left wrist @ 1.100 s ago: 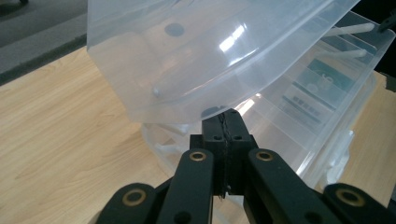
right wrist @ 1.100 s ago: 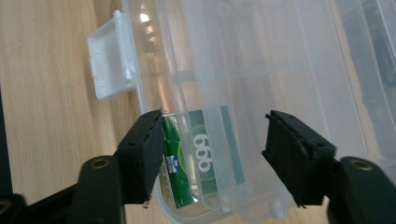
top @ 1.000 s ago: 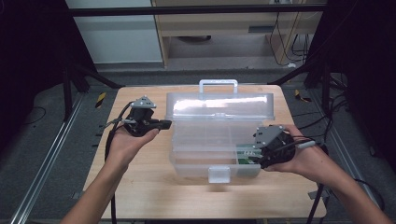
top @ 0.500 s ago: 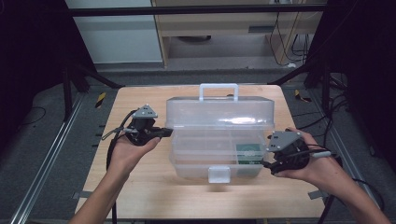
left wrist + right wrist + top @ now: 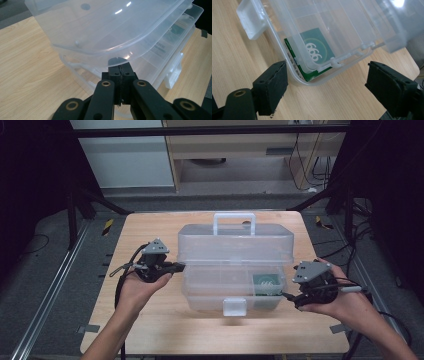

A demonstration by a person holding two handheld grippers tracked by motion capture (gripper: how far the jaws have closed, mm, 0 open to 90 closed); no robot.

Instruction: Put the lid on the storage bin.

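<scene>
Clear plastic toolbox (image 5: 235, 265) sits in the middle of the light wooden surface (image 5: 150, 330), its white carry handle (image 5: 234, 222) standing up at the far side and a white latch (image 5: 234, 306) hanging at the near front edge. The domed lid looks lifted and set back a little over the tiered trays below. Down in the near right corner of the base lies a green card (image 5: 265, 284); the right gripper view shows it printed with a pale circle and the white figures 666 or 999, depending on which way it is read.

At the box's left end, the left hand-held gripper (image 5: 176, 267) has its jaws pressed together, tips touching or nearly touching the edge just under the lid's rim; I can't tell if anything is pinched between them. At the box's right end, the right hand-held gripper (image 5: 289, 296) has its jaws spread wide and grips nothing, the rounded corner of the base lying between them in its own view. Each is cradled in an upturned hand.
</scene>
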